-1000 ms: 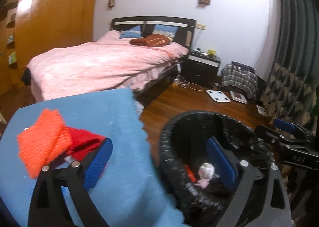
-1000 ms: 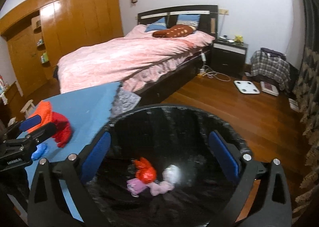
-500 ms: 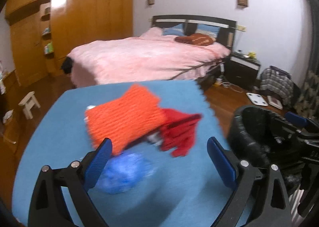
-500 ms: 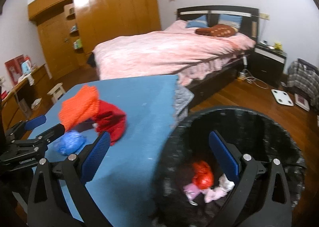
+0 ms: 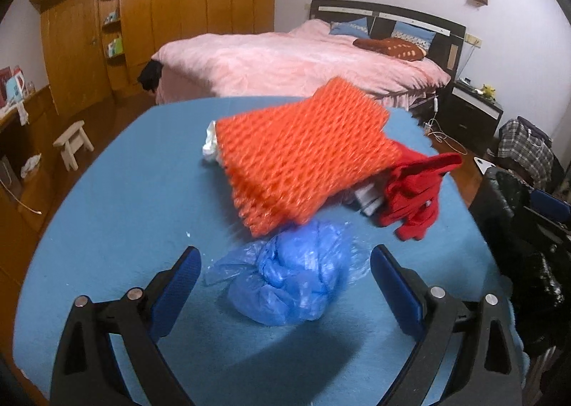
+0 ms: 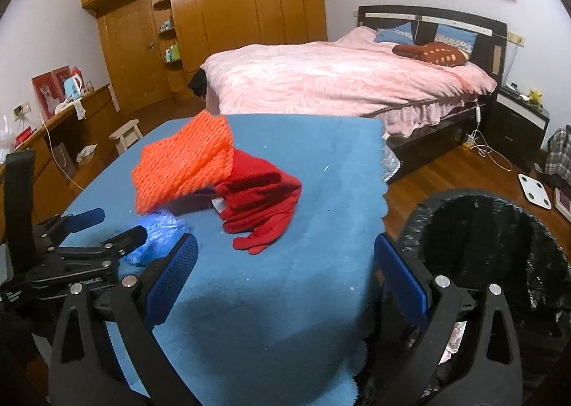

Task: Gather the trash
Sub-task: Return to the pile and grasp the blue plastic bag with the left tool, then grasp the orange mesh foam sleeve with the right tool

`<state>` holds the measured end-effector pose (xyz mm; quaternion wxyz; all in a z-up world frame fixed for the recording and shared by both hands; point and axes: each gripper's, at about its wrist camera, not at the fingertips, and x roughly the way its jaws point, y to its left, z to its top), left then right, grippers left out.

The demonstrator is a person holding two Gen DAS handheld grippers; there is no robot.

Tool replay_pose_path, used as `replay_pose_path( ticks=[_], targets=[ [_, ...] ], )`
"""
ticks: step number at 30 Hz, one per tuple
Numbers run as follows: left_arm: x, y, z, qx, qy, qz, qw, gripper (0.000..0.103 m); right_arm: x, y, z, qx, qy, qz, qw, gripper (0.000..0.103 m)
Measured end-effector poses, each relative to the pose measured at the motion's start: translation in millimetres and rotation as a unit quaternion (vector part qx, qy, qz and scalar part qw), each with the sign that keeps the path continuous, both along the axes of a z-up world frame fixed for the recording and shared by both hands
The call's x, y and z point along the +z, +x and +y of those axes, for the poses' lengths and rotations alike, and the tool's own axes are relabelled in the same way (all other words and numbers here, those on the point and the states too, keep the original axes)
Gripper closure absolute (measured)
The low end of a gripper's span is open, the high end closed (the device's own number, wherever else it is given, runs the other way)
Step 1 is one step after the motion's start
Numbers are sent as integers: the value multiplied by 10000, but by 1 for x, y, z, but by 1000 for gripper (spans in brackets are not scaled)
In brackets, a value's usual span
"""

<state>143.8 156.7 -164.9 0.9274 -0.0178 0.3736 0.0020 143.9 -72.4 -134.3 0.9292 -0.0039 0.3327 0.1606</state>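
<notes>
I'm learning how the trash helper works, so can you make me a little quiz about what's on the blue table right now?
1. True or false: the left claw is squeezed tight on the blue bag.
2. Which thing lies partly under the orange net?
A. the red cloth
B. a green bottle
C. a yellow ball
3. Fill in the blank: the black trash bin stands off the table's ______ side, as seen from the right claw.

Key:
1. False. Both its fingers are spread wide with the bag between them, not gripped.
2. A
3. right
</notes>
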Motion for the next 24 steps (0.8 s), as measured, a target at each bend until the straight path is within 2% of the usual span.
replay_pose_path(
  ticks=[10, 12, 15, 17, 18, 24],
  targets=[
    [-18, 21, 1, 42, -152, 308, 9994, 11, -17, 10, 11, 74, -45, 159, 9998, 7],
    [-23, 24, 2, 10, -197, 434, 9989, 16, -19, 12, 13, 92, -53, 178, 9998, 7],
    [-26, 25, 3, -95, -286, 520, 9982, 31, -21, 13, 16, 103, -70, 205, 9997, 7],
    [-27, 24, 1, -216, -369, 562, 9975, 46, -23, 15, 16, 102, -71, 235, 9996, 7],
    [-27, 23, 0, -276, -401, 581, 9971, 50, -24, 15, 17, 101, -73, 245, 9996, 7],
    [-19, 13, -7, -361, -407, 506, 9972, 56, -24, 15, 16, 98, -80, 247, 9996, 7]
  ],
)
